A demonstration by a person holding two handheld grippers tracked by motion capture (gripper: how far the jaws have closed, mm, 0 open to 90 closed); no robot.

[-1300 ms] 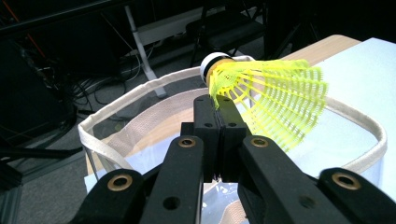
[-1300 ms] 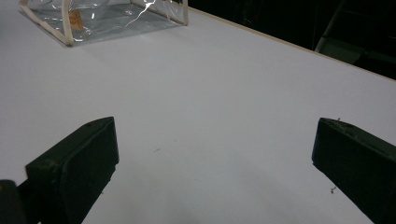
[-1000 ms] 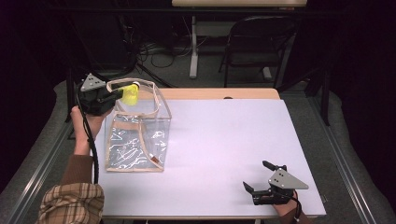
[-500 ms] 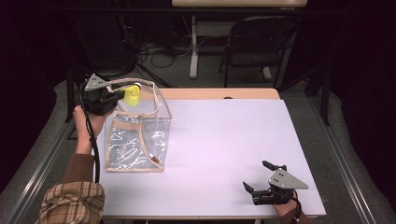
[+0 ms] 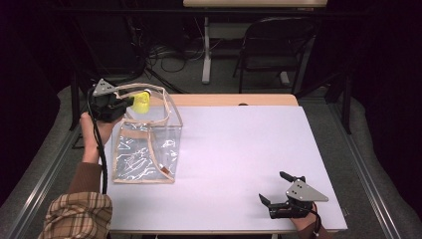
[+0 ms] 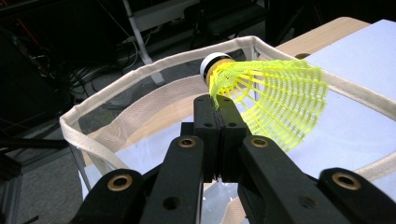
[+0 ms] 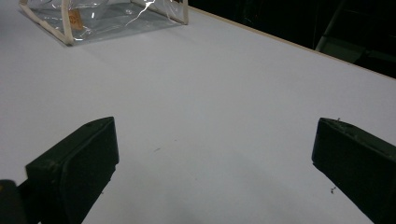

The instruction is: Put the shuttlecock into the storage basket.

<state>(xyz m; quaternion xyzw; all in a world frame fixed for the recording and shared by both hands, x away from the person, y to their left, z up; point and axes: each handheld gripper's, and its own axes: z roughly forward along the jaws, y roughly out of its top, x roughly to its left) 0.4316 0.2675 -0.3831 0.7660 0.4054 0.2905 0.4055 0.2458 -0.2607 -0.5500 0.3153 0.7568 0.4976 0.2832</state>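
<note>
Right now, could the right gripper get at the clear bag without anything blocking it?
Probably yes. The right gripper rests open at the near right edge, and bare white table lies between it and the clear bag. The left gripper holds a yellow shuttlecock over the bag's rim.

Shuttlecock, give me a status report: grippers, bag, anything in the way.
Left gripper shut on yellow shuttlecock, held over the clear bag's open top. Right gripper open, resting at the table's near right corner. Nothing blocking the bag's opening.

The left hand-held gripper (image 5: 130, 102) has slid a little to the right along the clear bag's (image 5: 144, 144) top. The yellow shuttlecock (image 5: 142, 101) it pinches moved with it, over the bag's open mouth.
</note>
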